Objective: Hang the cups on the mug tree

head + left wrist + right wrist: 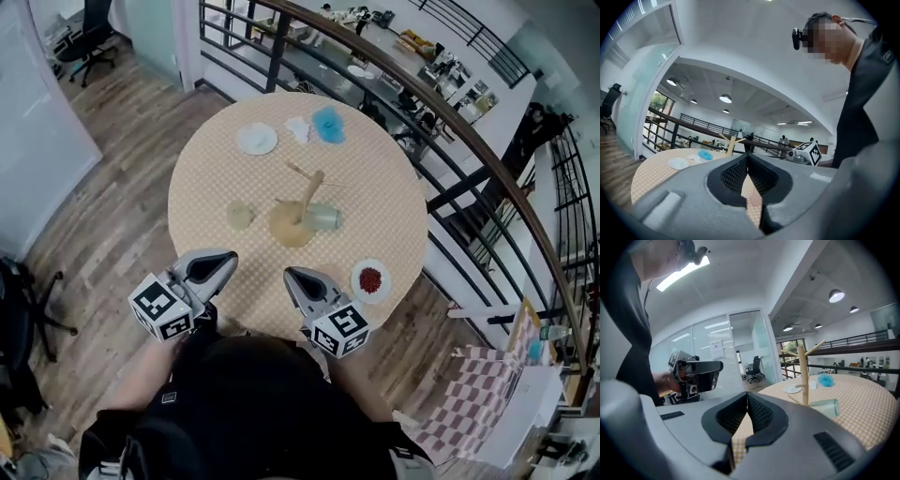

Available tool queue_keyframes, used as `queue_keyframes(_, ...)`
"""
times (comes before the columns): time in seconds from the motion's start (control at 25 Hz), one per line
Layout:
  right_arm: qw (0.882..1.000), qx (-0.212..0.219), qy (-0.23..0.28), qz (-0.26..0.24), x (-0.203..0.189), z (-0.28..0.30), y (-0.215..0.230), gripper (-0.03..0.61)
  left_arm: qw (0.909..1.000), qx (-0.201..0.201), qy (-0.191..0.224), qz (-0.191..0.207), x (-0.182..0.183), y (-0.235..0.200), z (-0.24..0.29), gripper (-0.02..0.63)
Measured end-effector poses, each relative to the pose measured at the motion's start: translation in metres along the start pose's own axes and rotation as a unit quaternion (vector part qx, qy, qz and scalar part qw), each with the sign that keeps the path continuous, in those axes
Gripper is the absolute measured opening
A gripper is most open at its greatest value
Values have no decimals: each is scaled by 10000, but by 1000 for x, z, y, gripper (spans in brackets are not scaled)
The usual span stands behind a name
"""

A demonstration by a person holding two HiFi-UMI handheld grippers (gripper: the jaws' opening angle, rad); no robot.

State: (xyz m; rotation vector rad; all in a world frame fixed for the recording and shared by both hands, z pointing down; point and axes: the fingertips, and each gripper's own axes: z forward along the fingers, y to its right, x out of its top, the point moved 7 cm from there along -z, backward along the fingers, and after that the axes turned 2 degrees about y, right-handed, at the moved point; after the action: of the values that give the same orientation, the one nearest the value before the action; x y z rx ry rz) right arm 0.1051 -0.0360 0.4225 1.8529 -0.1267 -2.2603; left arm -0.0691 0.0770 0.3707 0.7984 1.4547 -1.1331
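Approach is the step we judge to be in hand: nothing hangs on the mug tree yet, and both tools sit at the 6 o'clock edge of the round table, short of any cup. The left gripper has its jaws pressed together on nothing, and the right gripper is likewise closed and empty; each gripper view shows only checked cloth past the meeting pads. The tree stands near the table's middle with bare branches. A pale green cup lies on its side at 3 o'clock of the tree's round base, seemingly touching it. A pale round thing sits at 9 o'clock of that base, a little apart; we take it for a second cup standing upright, though we cannot be sure. A plate of red bits rests just beside the right gripper, at its 3 o'clock. Next, we think, the right gripper must spread its jaws, reach toward 12 o'clock to the lying cup and close on its wall. We cannot make out a handle, so finding what will catch on a branch comes first.
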Motion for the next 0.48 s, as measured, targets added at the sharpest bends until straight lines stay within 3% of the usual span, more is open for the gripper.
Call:
queue_keyframes(0.2,9961,-703,447,276,21,58,-21,15,9964,-707,-456,115,13,-62,-24,6)
queue_keyframes(0.48,9919,-1114,531,313,20,70,-51,15,9927,-1070,-557,44,16,-93,-29,6)
